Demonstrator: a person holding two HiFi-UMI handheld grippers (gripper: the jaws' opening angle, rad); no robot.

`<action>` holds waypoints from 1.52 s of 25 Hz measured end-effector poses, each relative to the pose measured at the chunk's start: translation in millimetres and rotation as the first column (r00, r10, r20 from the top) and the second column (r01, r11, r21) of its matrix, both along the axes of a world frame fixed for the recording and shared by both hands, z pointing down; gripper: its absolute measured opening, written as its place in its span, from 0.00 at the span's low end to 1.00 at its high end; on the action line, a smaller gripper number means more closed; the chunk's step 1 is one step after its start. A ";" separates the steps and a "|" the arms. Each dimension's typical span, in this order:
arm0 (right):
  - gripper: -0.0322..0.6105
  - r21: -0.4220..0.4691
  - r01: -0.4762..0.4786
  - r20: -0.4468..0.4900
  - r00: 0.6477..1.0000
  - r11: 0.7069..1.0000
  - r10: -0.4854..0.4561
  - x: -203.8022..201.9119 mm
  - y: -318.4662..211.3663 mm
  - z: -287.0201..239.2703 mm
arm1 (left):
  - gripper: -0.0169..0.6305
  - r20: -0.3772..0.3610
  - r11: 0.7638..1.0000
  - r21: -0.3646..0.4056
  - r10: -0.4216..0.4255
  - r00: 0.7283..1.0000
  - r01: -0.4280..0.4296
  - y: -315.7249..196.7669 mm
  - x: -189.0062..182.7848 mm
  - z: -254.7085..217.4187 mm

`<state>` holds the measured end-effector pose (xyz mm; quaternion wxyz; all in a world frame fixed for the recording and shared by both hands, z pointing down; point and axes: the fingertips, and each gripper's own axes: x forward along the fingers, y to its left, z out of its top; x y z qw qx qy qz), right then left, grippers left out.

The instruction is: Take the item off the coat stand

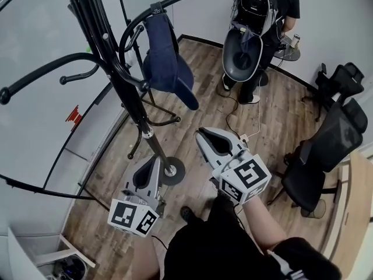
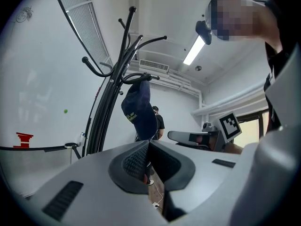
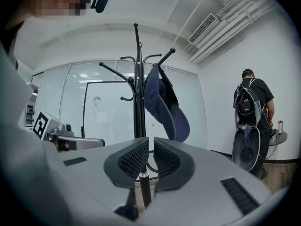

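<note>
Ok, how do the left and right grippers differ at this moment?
The left gripper has its jaws shut; the right gripper has a narrow gap between them. In the head view the left shows lower, beside the coat stand's base, and the right shows nearer the hanging blue cap. Both are empty.

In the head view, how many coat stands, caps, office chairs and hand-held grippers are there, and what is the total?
Black metal coat stand: 1
Navy blue fabric cap: 1
Black office chairs: 2
Grey grippers, left gripper and right gripper: 2
Total: 6
</note>
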<state>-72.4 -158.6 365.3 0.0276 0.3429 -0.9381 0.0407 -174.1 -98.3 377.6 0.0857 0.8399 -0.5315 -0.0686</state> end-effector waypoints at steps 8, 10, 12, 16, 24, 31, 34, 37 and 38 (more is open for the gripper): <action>0.11 0.007 -0.037 0.019 0.999 0.999 0.037 2.7 -15.8 -7.4 | 0.05 0.015 1.000 0.004 0.023 1.000 -0.023 -7.9 5.6 -2.0; 0.12 0.013 -0.012 0.008 1.000 1.000 0.012 -0.9 -16.3 -7.1 | 0.05 0.011 1.000 0.011 0.019 1.000 -0.019 -11.4 6.3 -4.1; 0.20 0.029 0.027 -0.019 0.999 0.999 -0.027 -8.4 -14.4 -6.8 | 0.05 0.008 1.000 0.016 0.021 1.000 -0.021 -14.8 6.4 -5.7; 0.25 0.048 0.028 -0.044 0.999 0.998 -0.026 -14.5 -22.8 -9.6 | 0.05 0.012 0.999 0.020 0.026 1.000 -0.026 -22.7 8.1 -9.0; 0.26 0.035 -0.027 -0.044 0.999 0.999 0.029 -10.9 -56.4 -9.8 | 0.05 0.014 0.999 0.035 0.008 1.000 -0.008 -29.8 5.7 -15.0; 0.26 0.046 0.028 -0.059 0.998 0.999 -0.025 -33.6 -61.4 -12.4 | 0.05 0.010 0.999 0.052 -0.011 1.000 0.011 -34.0 0.2 -21.3; 0.25 0.049 0.071 -0.063 0.996 0.996 -0.068 -44.5 -58.2 -13.7 | 0.05 0.012 0.999 0.053 -0.011 1.000 0.010 -32.9 0.7 -22.1; 0.20 0.061 0.084 -0.066 0.995 0.995 -0.080 -51.4 -57.2 -16.3 | 0.05 0.011 0.998 0.053 -0.015 1.000 0.014 -32.1 -1.0 -22.0; 0.19 0.065 0.085 -0.064 0.995 0.994 -0.080 -52.5 -57.1 -17.0 | 0.05 0.012 0.999 0.053 -0.015 1.000 0.014 -31.9 -1.4 -21.5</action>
